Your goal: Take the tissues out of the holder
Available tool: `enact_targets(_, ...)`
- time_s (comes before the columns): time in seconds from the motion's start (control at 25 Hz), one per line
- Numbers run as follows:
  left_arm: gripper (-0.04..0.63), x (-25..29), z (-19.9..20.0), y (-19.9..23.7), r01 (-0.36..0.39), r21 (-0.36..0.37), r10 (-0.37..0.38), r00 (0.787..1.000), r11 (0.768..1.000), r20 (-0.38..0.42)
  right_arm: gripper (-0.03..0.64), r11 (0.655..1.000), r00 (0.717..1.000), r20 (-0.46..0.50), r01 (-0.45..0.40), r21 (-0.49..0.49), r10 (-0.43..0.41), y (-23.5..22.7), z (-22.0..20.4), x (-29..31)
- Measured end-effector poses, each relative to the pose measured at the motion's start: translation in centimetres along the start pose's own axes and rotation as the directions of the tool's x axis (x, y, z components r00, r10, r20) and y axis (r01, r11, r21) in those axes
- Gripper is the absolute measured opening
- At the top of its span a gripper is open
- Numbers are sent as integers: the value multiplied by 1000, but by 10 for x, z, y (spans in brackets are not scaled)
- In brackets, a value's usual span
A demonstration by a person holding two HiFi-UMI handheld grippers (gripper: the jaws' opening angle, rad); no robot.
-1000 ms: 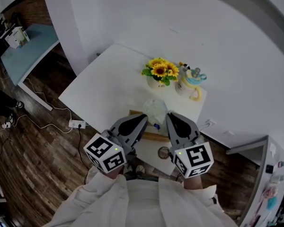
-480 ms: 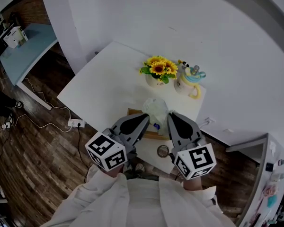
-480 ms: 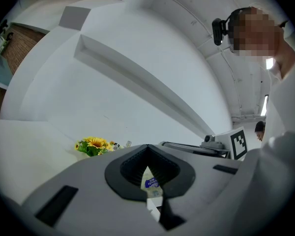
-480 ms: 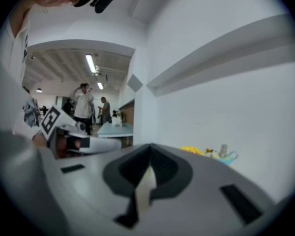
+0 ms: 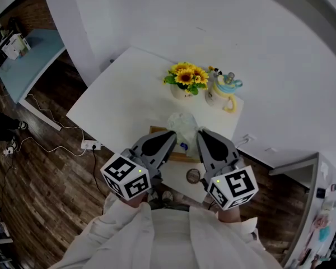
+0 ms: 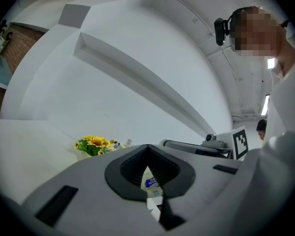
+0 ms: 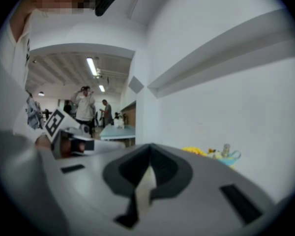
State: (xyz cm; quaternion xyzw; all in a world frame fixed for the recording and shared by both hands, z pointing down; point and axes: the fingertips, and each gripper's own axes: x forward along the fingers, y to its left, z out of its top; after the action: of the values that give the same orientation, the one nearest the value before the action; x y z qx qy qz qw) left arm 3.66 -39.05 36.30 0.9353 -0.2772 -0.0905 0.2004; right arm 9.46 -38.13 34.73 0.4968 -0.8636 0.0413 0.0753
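Observation:
A crumpled plastic pack of tissues stands in a wooden holder near the front of the white table. My left gripper and right gripper hover side by side above the holder, one on each side of the pack, without touching it. Both are shut with nothing held. In the left gripper view the left gripper has its tips together, and the tissue pack with a blue label shows through the hollow behind them. The right gripper looks the same in its own view.
A pot of sunflowers and a pale teapot stand at the table's far side by the wall. A small round object lies near the front edge. On the wooden floor at left are a power strip and a blue table.
Both grippers stay shut and side by side over the holder. They have edged slightly forward and up in the head view; the tissue pack has not moved.

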Motion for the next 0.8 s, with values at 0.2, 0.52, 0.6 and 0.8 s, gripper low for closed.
enact_targets(0.2, 14, 4, -6, -6, 20, -6, -20, 1000, 1000, -24, 11, 1000, 1000, 0, -3, 25, 3, -3, -4, 1)
enact_targets(0.52, 14, 3, -8, -3, 8, -6, -8, 1000, 1000, -22, 11, 998, 1000, -2, -8, 58, 8, -6, -6, 1)
enact_targets(0.6, 14, 2, -9, -2, 4, -13, -4, 1000, 1000, -23, 11, 998, 1000, -6, -18, 61, 18, -5, -6, 2)
enact_targets(0.8, 14, 2, -9, -5, 11, -6, -11, 1000, 1000, -27, 11, 998, 999, -22, -29, 64, 30, -5, -8, 3)
